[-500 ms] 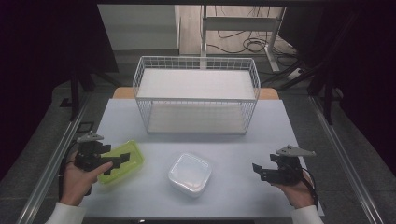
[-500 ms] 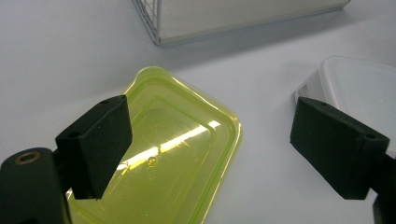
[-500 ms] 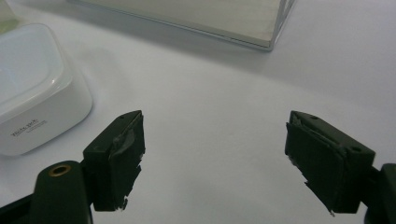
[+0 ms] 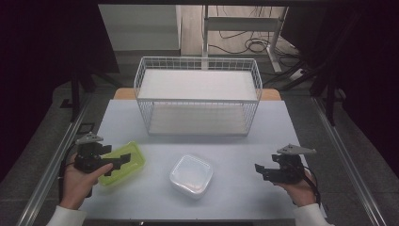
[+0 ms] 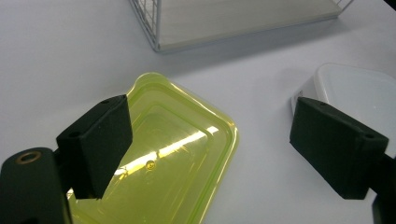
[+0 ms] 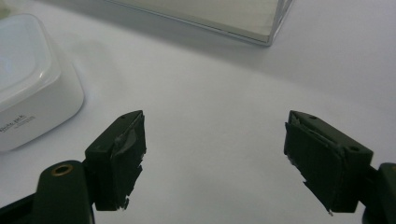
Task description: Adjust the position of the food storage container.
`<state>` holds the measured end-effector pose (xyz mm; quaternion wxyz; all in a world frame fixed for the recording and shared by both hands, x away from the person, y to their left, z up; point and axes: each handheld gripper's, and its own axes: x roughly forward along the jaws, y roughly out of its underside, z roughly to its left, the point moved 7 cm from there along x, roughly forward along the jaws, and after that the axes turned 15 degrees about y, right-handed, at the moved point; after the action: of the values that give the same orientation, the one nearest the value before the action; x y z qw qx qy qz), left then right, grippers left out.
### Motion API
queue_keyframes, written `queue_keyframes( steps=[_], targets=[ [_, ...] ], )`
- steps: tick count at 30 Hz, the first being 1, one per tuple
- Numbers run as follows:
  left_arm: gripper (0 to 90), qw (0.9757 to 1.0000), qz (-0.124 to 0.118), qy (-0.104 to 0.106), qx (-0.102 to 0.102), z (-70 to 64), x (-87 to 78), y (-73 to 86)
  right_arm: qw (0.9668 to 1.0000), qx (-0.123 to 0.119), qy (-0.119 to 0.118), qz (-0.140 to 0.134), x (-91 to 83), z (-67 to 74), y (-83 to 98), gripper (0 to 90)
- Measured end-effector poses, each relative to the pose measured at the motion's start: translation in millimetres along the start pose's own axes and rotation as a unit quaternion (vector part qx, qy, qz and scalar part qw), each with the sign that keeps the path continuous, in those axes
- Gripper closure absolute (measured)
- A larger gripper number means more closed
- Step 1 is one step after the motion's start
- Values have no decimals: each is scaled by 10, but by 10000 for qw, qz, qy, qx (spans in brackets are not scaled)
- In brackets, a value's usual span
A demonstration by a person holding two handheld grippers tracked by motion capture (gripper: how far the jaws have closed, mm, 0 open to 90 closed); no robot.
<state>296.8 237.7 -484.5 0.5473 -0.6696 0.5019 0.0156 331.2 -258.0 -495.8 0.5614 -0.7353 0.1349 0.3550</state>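
White table [image 4: 235, 141] fills the middle of the room. At seven o'clock, the left gripper [image 4: 115, 162] hangs wide open over the yellow-green tub [image 4: 129, 157], not squeezing it. At five o'clock, the right gripper [image 4: 260, 170] is open and holds nothing. Between them sits a white box [image 4: 191, 174]. At twelve o'clock stands a wire basket [image 4: 197, 96].
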Motion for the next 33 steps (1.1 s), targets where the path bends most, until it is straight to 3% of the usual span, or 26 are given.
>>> queue_keyframes(
  steps=[4, 7, 12, 16, 20, 26, 33],
  targets=[
    [137, 10000, -6, -42, -66, 7, -35, -19, 10000, -10, -3, 31, 3, 10, 0, 210],
    [167, 9998, 130, -19, -114, -9, -84, 1, 9999, -2, -33, 94, 40, 15, -1, 212],
    [209, 9995, 187, -148, -217, 19, -193, -6, 9998, -64, -72, 192, 90, 35, 4, 219],
    [288, 9984, 416, -222, -302, 57, -222, 83, 9996, -80, -55, 261, 104, 7, 23, 223],
    [387, 9971, 476, -342, -479, 155, -244, 150, 9996, 1, -56, 275, 111, -26, -9, 226],
    [399, 9955, 566, -380, -661, 277, -297, 209, 9994, -7, -3, 354, 124, -35, 8, 226],
    [390, 9938, 478, -396, -926, 368, -414, 270, 9993, -32, 87, 374, 105, 0, 30, 228]
  ],
)
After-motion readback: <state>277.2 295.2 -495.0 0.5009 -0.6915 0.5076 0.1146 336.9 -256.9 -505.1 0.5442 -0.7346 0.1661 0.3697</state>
